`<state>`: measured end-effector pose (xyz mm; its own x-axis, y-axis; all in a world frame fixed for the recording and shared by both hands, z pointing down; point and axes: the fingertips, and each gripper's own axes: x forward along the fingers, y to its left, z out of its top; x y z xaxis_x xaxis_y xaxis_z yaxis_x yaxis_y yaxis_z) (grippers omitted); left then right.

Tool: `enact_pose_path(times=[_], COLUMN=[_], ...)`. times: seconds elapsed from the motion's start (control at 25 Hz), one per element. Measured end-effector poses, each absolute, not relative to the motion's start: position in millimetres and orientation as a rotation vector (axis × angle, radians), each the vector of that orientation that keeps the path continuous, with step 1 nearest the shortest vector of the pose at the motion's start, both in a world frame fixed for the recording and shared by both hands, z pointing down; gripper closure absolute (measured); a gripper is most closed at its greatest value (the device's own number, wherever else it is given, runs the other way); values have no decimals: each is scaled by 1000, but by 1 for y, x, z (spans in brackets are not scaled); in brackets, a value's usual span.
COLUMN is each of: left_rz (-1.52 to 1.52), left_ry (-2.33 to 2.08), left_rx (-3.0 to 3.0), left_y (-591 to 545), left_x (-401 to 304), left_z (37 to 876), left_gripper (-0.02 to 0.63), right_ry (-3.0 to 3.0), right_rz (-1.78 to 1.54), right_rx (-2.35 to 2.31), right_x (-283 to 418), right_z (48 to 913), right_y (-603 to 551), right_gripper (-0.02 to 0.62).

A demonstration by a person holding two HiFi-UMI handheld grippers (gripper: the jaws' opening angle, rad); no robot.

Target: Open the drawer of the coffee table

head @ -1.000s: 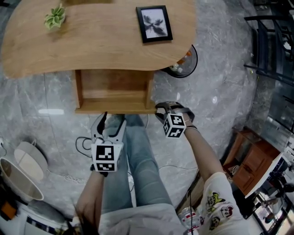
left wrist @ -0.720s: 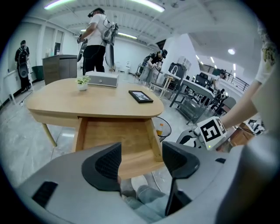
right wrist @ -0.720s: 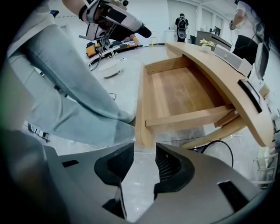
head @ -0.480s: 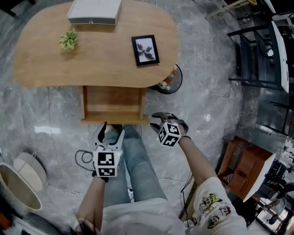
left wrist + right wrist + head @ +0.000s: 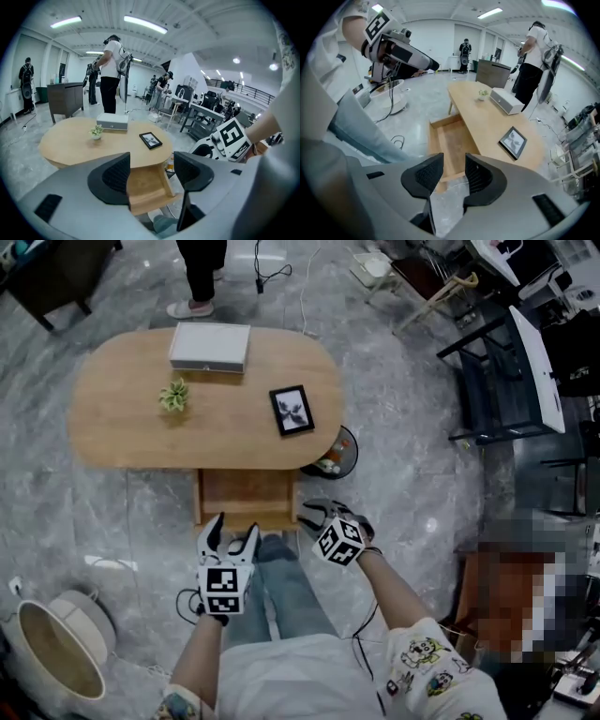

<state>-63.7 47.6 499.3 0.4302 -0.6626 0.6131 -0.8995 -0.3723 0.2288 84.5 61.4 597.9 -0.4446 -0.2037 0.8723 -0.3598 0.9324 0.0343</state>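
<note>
The oval wooden coffee table [image 5: 122, 423] stands ahead of me, and its drawer [image 5: 246, 495] is pulled out toward my legs with nothing visible in it. My left gripper [image 5: 232, 532] hangs just short of the drawer's front edge, jaws open and empty. My right gripper [image 5: 317, 514] is beside the drawer's right front corner, jaws parted with nothing between them. The left gripper view looks between its pads [image 5: 115, 176] onto the open drawer [image 5: 146, 185]. From the right gripper view the drawer [image 5: 449, 143] lies below the jaws, clear of them.
On the table top lie a grey box [image 5: 209, 346], a small plant [image 5: 173, 395] and a picture frame [image 5: 292, 410]. A round object [image 5: 334, 455] sits on the floor by the table's right end. A person [image 5: 199, 276] stands beyond the table. A white bin [image 5: 54, 652] is at lower left, black racks [image 5: 502, 381] at right.
Both grippers have risen and drawn back from the drawer front. The view has pulled up, so the whole table and more floor show. The drawer stays open.
</note>
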Motion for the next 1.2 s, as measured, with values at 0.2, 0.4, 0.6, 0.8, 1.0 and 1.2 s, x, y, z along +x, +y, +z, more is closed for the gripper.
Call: enact_pose_path(times=[0.2,0.4,0.6,0.8,1.0,1.2], left_rz=[516,405,300,198,143,132], left_ry=[-1359,-1418,-1436,-1410,-1426,-1476], left_rx=[2215,2253,2331,2375,2420,2439], left_y=[41,42,51,61,62,61], left_x=[-80,-95,-100,-94,-89,-86], left_z=[441,383,328,284,241,211], left_gripper=[327,327,342,368,413,451], right_ry=[-2158,-2336,-2475,-2584,-2657,-2681], right_rz=[254,315,285,230,291,320], right_rx=[657,917,1145,1263,1273,1230], right_x=[63,48,48,53,57,60], right_z=[521,423,336,267,224,207], right_y=[43,33,27,33,41,46], right_gripper=[472,472,472,472,474,504])
